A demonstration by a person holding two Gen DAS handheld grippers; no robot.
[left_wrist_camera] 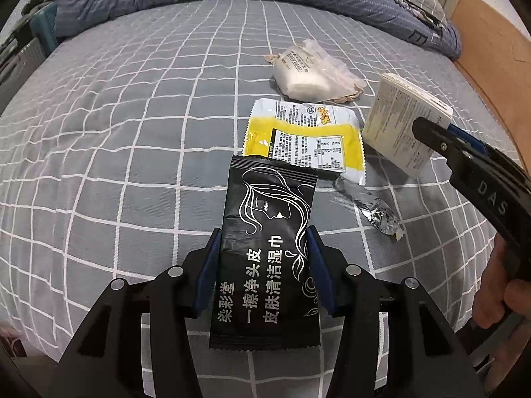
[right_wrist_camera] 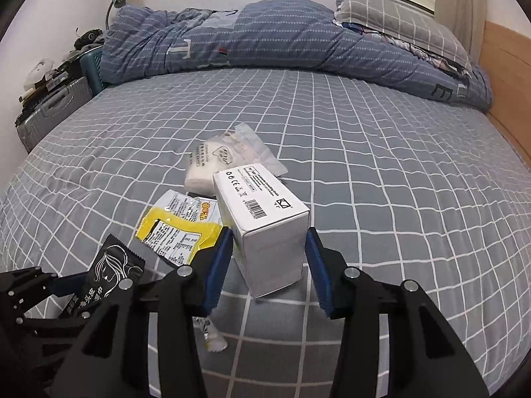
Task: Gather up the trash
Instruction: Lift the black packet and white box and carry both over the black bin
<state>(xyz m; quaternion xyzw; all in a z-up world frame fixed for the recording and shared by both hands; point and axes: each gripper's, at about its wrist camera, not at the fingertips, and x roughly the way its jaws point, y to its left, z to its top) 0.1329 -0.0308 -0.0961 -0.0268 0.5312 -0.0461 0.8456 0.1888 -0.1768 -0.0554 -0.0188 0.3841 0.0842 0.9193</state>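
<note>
My left gripper [left_wrist_camera: 263,242] is shut on a black wet-wipe packet [left_wrist_camera: 265,248] and holds it above the grey checked bed [left_wrist_camera: 116,132]. My right gripper [right_wrist_camera: 268,245] is shut on a white cardboard box [right_wrist_camera: 265,222], lifted off the bed; the box also shows in the left wrist view [left_wrist_camera: 403,122]. On the bed lie a yellow snack wrapper [left_wrist_camera: 305,139], a crumpled foil scrap [left_wrist_camera: 371,210] and a clear bag with a white pouch [left_wrist_camera: 308,69]. The black packet also shows at lower left in the right wrist view [right_wrist_camera: 113,272].
A folded blue duvet [right_wrist_camera: 265,39] and a grey pillow [right_wrist_camera: 398,23] lie across the far side of the bed. A wooden bed frame [right_wrist_camera: 507,76] runs along the right. A grey suitcase [right_wrist_camera: 53,112] and clutter stand at the left.
</note>
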